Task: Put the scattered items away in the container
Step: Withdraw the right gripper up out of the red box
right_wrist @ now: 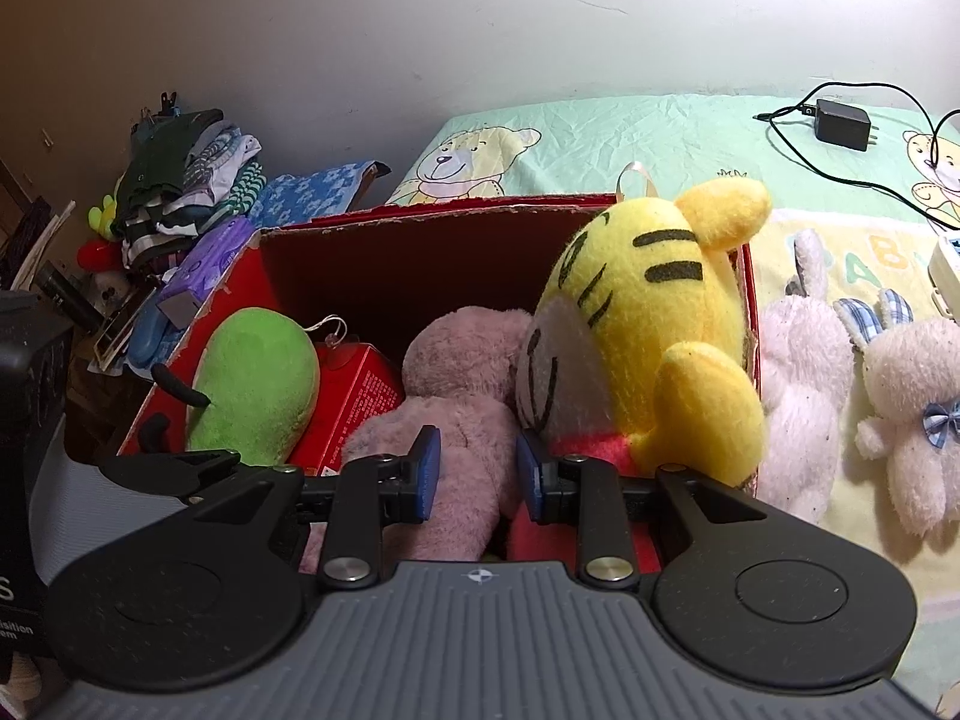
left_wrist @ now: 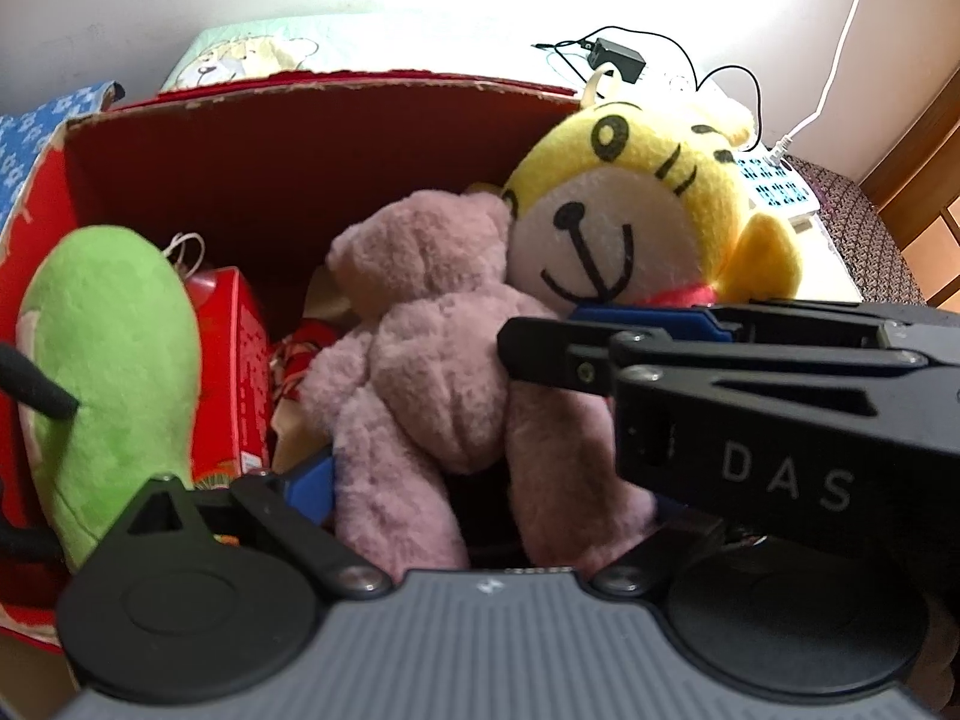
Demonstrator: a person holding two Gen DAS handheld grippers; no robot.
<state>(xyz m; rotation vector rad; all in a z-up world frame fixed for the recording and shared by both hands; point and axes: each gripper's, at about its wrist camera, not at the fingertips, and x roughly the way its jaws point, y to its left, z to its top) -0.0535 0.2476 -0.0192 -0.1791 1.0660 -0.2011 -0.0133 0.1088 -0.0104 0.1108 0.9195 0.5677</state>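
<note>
Both grippers over red box [left_wrist: 300, 138]: left jaws wide, right jaws narrow; pink bear [right_wrist: 456, 420] legs hidden.

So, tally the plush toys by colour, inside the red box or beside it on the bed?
Green plush: 1, in the red box
Mauve bear: 1, in the box
Yellow tiger: 1, in the box
Pale pink rabbits: 2, on the bed
Total: 5

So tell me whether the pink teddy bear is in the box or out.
In. The pink teddy bear lies inside the red cardboard box, beside the yellow tiger plush.
</note>
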